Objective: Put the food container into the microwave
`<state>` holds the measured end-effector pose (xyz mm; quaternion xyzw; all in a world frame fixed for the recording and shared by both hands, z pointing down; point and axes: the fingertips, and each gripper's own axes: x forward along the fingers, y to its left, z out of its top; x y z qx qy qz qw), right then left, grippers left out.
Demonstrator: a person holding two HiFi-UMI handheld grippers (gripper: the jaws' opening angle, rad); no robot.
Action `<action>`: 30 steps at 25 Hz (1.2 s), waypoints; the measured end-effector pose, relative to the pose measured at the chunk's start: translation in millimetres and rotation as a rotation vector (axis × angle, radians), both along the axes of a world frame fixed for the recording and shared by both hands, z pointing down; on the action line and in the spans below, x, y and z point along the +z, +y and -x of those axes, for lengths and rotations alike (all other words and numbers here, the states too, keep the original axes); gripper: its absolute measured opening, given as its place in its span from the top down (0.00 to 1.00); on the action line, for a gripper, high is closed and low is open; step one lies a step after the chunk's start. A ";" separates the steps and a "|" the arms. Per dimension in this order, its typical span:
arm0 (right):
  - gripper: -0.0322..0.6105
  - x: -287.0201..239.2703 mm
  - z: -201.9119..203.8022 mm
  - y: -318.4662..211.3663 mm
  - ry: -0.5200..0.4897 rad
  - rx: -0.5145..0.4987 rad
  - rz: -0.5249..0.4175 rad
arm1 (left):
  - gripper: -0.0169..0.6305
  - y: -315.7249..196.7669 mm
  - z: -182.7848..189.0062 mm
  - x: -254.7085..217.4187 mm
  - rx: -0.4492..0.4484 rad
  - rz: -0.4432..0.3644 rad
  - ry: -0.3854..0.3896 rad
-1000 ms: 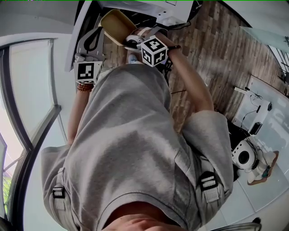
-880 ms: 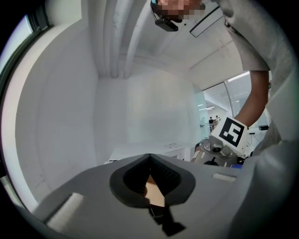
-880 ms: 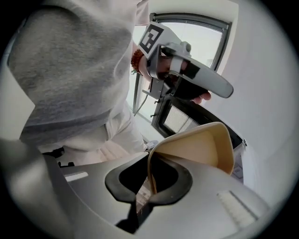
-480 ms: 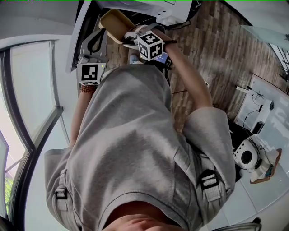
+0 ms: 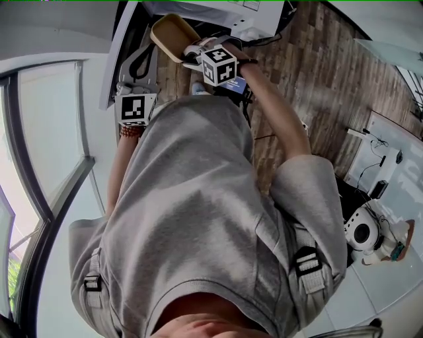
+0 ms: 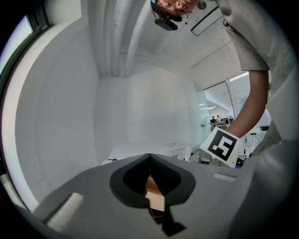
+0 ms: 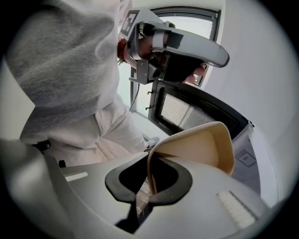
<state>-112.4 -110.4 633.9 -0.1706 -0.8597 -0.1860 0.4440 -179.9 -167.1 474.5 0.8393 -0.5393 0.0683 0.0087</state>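
- Pinching the thin wall of the beige food container (image 7: 198, 144), the fingers (image 7: 180, 179) of my right gripper (image 7: 148, 181) sit narrow on its rim, and the container juts out tilted beyond them.
- The fingers (image 6: 175, 179) of my left gripper (image 6: 149, 158) are pressed together, up at the left of the head view.
- The container is at the top centre of the head view, just beside the white microwave (image 5: 225, 10) and near its open door (image 7: 184, 112).
- My grey shirt (image 5: 192, 198) fills the middle, with wood floor (image 5: 317, 66) at upper right.
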 end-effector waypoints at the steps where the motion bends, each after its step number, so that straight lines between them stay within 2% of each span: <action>1: 0.90 2.8 1.1 -1.7 0.003 0.007 -0.001 | 0.98 -0.5 0.6 0.6 -0.001 -0.001 0.000; 9: 0.90 25.7 0.8 -26.5 0.052 0.107 -0.027 | 0.98 -6.1 0.5 2.7 -0.007 0.004 -0.001; 16: 0.90 39.8 -2.2 -43.2 0.097 0.203 0.005 | 0.98 -8.0 -7.8 5.1 0.017 -0.004 -0.016; 30: 0.90 56.3 -2.2 -86.5 0.113 0.400 -0.047 | 0.98 -9.9 -12.9 -0.2 0.027 -0.018 -0.006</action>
